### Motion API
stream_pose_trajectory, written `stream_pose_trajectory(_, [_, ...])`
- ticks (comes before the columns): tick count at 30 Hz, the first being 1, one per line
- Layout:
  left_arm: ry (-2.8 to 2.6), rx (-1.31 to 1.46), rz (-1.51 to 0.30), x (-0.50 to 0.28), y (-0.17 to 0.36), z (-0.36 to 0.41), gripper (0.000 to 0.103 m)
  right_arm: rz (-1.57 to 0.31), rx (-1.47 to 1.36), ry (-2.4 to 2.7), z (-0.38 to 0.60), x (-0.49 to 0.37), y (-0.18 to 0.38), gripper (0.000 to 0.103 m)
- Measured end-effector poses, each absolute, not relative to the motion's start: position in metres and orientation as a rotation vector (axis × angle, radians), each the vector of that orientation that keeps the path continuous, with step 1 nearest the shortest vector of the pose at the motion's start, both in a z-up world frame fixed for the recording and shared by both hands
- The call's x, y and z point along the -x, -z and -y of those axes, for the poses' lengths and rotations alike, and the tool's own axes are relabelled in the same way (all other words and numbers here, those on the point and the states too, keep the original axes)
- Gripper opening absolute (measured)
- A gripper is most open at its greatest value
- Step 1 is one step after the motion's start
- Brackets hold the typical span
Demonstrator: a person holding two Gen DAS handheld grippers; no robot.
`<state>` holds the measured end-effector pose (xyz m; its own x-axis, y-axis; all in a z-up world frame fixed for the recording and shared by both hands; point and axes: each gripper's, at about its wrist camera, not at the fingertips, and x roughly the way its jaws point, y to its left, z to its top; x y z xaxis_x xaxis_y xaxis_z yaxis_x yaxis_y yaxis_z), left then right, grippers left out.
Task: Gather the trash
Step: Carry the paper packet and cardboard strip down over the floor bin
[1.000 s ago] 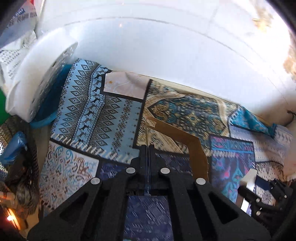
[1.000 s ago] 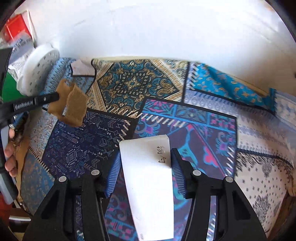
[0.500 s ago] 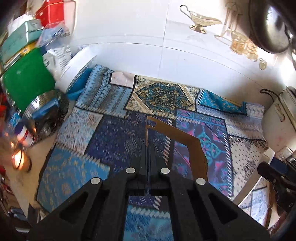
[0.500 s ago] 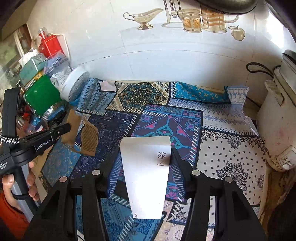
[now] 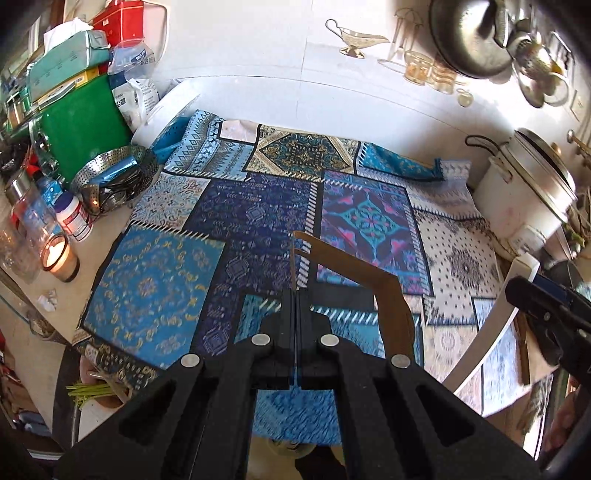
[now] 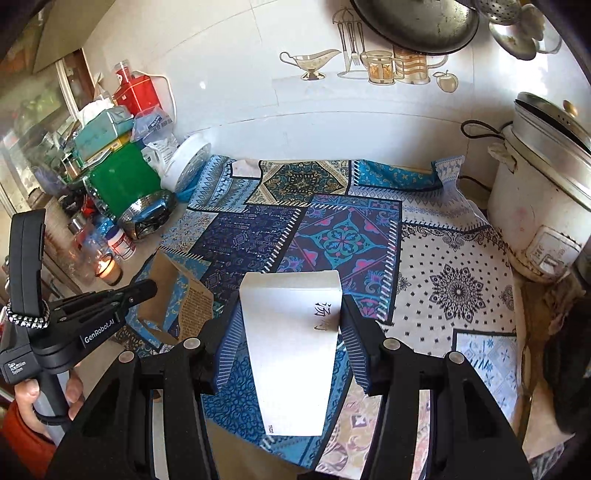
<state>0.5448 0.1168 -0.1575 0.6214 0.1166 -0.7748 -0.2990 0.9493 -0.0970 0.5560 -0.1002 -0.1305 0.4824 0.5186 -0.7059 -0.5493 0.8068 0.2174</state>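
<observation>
1. Left gripper [image 5: 295,295]: jaws pressed fully together on the edge of a brown cardboard scrap [image 5: 391,306]. The scrap sticks out forward and folds off to the right of the jaws, clear of the cloth.
2. Right gripper [image 6: 290,325]: jaws about half open, clamping the two side edges of a white paper piece [image 6: 291,347] with black handwriting near its right edge. The piece is held flat between the blue-ribbed pads [image 6: 231,343].
3. Both grippers point steeply down at the table, held above it. The left gripper shows at the left of the right wrist view [image 6: 147,290] with the cardboard hanging off its tip, and a person's hand [image 6: 44,391] wraps its handle.
4. Below lies the patchwork cloth [image 5: 258,221] covering the table, with nothing loose visible on it.
5. Against a second ago: both views have pulled back and up. Earlier the cloth filled the frames. Now the wall tiles, the hanging pan [image 6: 413,22], the white rice cooker [image 6: 546,206] at right, and the clutter at left with the green box [image 5: 81,129], steel strainer [image 5: 110,177] and lit candle [image 5: 59,254] are in view.
6. Grips unchanged from the earlier frames: same cardboard in the left jaws, same white paper in the right.
</observation>
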Motion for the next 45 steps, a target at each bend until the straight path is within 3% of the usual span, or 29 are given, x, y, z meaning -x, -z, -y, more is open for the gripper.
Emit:
stream_pose_trajectory(15, [-0.128, 0.116, -0.949, -0.395, 0.199, -0.133, 0.000, -0.892, 0.002, -0.497, 0.077, -0.409, 0.159, 0.048])
stream_pose_trajectory(25, [-0.093, 0.093, -1.114, -0.357, 0.272, -0.109, 0.000, -1.031, -0.013, -0.470, 0.085, -0.377, 0.212, 0.048])
stream_pose_trajectory(33, [-0.101, 0.075, -1.249, -0.361, 0.372, -0.083, 0.000, -1.199, -0.026, -0.423, 0.114, -0.377, 0.308, 0.048])
stream_pose_trajectory(45, [-0.211, 0.136, -1.386, -0.369, 0.603, -0.077, 0.000, -1.336, -0.077, -0.391, 0.143, -0.409, 0.528, 0.048])
